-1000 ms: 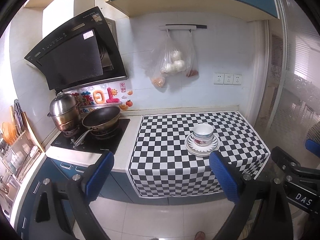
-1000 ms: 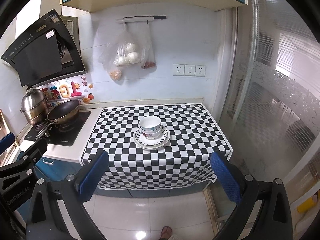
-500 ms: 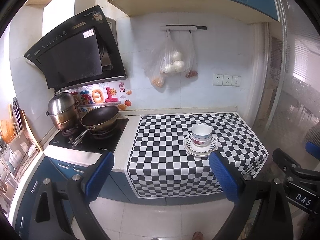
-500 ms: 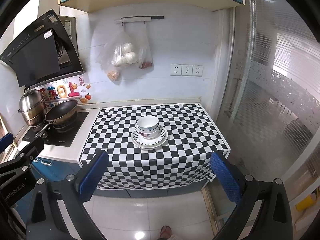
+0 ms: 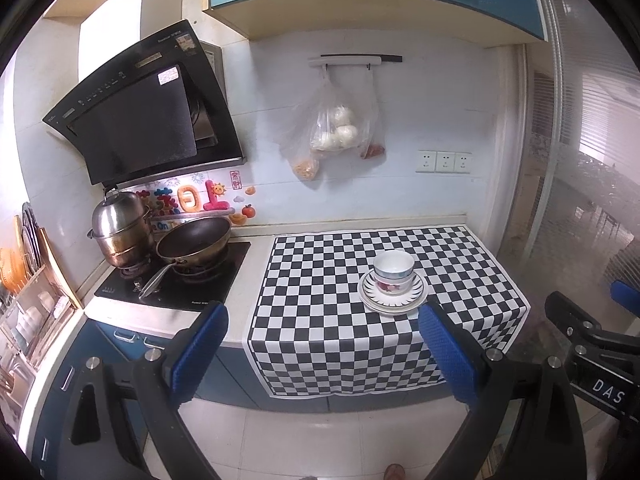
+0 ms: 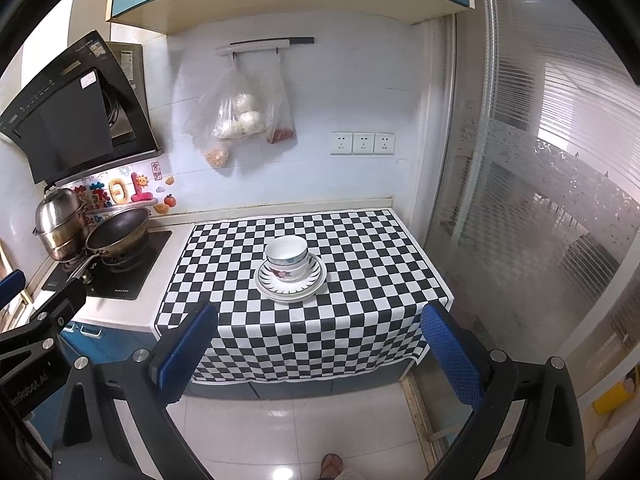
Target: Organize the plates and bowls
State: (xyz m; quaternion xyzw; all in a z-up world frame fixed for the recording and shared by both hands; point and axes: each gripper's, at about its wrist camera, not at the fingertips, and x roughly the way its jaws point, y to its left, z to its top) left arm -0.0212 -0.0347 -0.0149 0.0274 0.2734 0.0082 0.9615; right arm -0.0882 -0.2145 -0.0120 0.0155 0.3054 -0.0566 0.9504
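Note:
Stacked bowls (image 5: 393,270) (image 6: 287,257) sit on stacked plates (image 5: 416,298) (image 6: 267,286) in the middle of a black-and-white checkered cloth (image 5: 320,280) (image 6: 360,280) on the counter. My left gripper (image 5: 324,344) hangs open well back from the counter, over the floor, with nothing between its blue pads. My right gripper (image 6: 318,344) is likewise open and empty, level with the counter's front edge and short of the dishes.
A stove (image 5: 176,280) with a frying pan (image 5: 194,242) and a steel pot (image 5: 120,232) stands left of the cloth. A dish rack (image 5: 24,304) is at the far left. Food bags (image 5: 336,136) hang on the wall. A glass partition (image 6: 540,200) bounds the right.
Both grippers have drawn back a little from the counter, so the dishes look slightly smaller and farther. The bowls and plates have not moved.

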